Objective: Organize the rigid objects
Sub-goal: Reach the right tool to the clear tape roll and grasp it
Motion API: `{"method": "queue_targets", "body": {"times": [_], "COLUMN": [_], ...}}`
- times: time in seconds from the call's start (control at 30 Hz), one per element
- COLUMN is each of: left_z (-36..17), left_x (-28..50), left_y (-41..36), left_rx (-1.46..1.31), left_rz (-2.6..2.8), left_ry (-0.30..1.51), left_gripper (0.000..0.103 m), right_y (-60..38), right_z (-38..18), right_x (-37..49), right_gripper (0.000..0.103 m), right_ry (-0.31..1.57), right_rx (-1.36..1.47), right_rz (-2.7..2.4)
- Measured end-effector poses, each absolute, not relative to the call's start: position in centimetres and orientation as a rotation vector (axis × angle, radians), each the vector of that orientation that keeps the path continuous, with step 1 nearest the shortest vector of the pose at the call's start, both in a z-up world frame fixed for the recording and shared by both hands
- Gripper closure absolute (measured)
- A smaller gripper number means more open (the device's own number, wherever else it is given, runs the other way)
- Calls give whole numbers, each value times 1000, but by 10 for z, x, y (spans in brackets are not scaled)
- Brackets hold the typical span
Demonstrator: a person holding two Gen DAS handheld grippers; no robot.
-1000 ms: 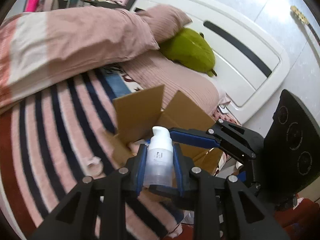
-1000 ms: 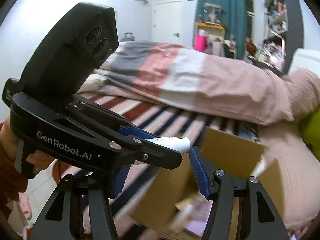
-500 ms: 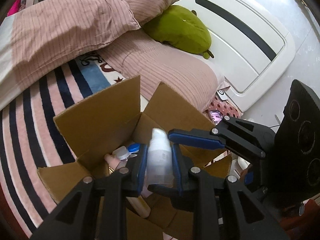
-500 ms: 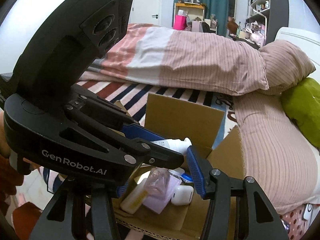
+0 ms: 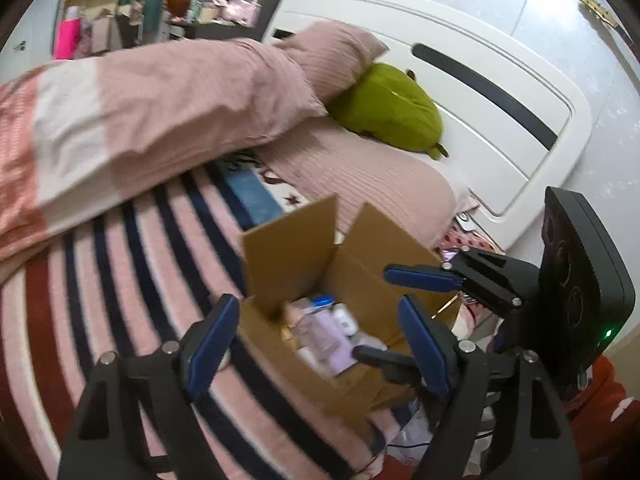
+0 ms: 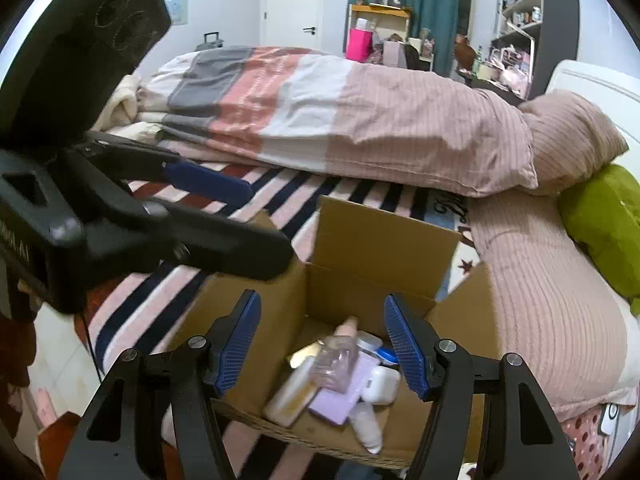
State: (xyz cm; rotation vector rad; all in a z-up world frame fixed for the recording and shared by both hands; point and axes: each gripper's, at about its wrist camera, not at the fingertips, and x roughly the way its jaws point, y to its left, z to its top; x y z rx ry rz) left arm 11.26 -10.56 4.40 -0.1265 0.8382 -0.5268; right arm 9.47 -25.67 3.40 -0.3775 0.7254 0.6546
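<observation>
Both grippers hover above an open cardboard box. The left gripper and right gripper each hold their blue pads wide apart, gripping nothing. Inside the box lie small bottles and a white case. The box rests on a striped bedsheet. Behind it lie a pink duvet, a green cushion and a white headboard.
</observation>
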Motion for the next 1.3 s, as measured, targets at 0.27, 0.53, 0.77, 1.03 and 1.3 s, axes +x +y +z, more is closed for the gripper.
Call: {"method": "queue_targets", "body": {"times": [0.27, 0.53, 0.77, 1.03, 1.3], "left_z": [42, 0, -53, -92, -97], "left_x": [71, 41, 34, 41, 44], "left_y": [-15, 67, 97, 98, 103], "left_rx": [-167, -199, -226, -252, -274], "left_rz": [-373, -220, -191, -211, -217], "left_ry": [775, 777, 810, 852, 858], "left_gripper": [21, 20, 20, 20, 20], "right_y": [-191, -106, -100, -106, -102], "right_z": [38, -10, -86, -129, -135], "right_x": [73, 73, 111, 152, 151], "right_gripper": [42, 42, 42, 52, 80], "right_ry": [713, 843, 1029, 1003, 1059], "right_rx": [-417, -451, -418, -503, -461], "right_rz": [759, 858, 660, 543, 585]}}
